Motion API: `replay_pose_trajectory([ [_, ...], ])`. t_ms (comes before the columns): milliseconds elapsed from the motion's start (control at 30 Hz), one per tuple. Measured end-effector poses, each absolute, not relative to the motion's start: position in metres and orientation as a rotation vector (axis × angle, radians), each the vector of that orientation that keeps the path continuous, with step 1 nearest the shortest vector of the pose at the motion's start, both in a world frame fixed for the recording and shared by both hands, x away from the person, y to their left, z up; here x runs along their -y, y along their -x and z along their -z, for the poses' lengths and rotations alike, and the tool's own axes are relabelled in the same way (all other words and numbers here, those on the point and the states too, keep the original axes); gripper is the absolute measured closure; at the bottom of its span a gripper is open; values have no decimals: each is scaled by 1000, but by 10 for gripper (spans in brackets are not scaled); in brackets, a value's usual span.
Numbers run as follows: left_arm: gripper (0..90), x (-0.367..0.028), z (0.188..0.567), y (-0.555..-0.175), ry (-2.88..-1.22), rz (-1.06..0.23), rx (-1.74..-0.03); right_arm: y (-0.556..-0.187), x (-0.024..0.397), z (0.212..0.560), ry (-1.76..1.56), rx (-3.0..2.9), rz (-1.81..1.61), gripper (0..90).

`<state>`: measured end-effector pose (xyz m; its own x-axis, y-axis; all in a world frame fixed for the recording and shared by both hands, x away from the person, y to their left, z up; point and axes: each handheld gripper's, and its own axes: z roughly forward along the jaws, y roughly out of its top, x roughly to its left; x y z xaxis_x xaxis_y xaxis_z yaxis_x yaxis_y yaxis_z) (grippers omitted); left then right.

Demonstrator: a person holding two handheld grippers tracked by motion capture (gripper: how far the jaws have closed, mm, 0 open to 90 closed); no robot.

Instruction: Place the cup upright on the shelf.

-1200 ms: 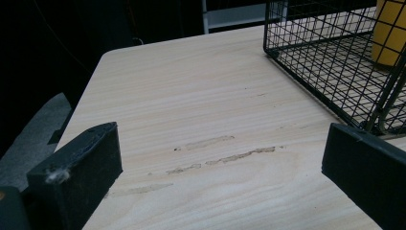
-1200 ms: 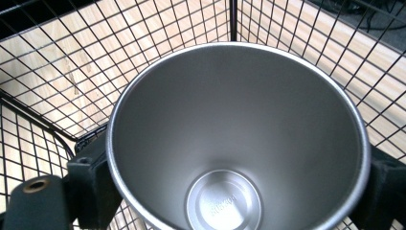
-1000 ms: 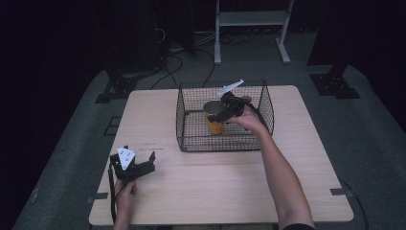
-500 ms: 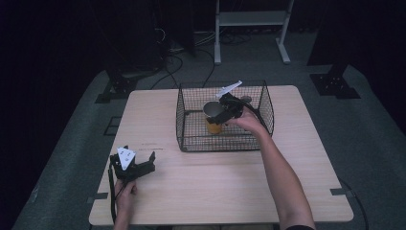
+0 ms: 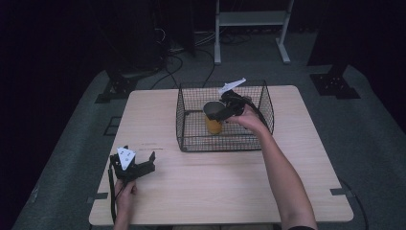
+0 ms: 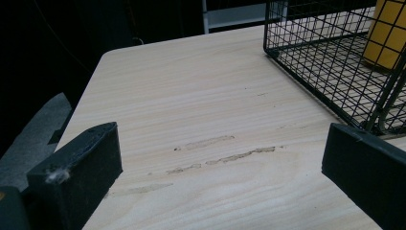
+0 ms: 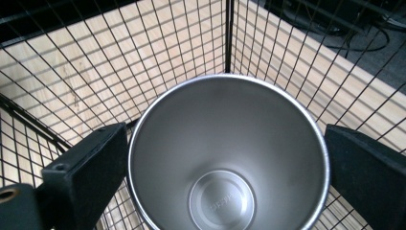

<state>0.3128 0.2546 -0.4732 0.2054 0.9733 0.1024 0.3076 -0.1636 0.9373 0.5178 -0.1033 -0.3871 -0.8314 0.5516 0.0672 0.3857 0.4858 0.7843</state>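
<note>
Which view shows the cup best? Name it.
Right gripper view: the cup gapes between the jaws, steel inside and rim plain. High view shows its yellow body in the wire basket; left gripper view, a yellow sliver.

Yellow cup [image 5: 213,125] with silver steel inside, black wire-grid basket [image 5: 191,139], pale woodgrain table [image 5: 230,187]

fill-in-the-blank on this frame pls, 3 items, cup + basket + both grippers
1. The yellow cup stands inside the wire ____.
2. The right gripper's jaws sit on either side of the cup's ____.
3. The left gripper rests on the ____ with nothing between its jaws.

Missing words: basket; rim; table
</note>
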Motion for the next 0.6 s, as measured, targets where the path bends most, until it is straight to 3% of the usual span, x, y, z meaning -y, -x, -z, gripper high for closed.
replay_pose_trajectory([
  [600,0,-254,473,-313,-1639,-996,-1237,-508,118,359,-811,-2447,-1424,32],
])
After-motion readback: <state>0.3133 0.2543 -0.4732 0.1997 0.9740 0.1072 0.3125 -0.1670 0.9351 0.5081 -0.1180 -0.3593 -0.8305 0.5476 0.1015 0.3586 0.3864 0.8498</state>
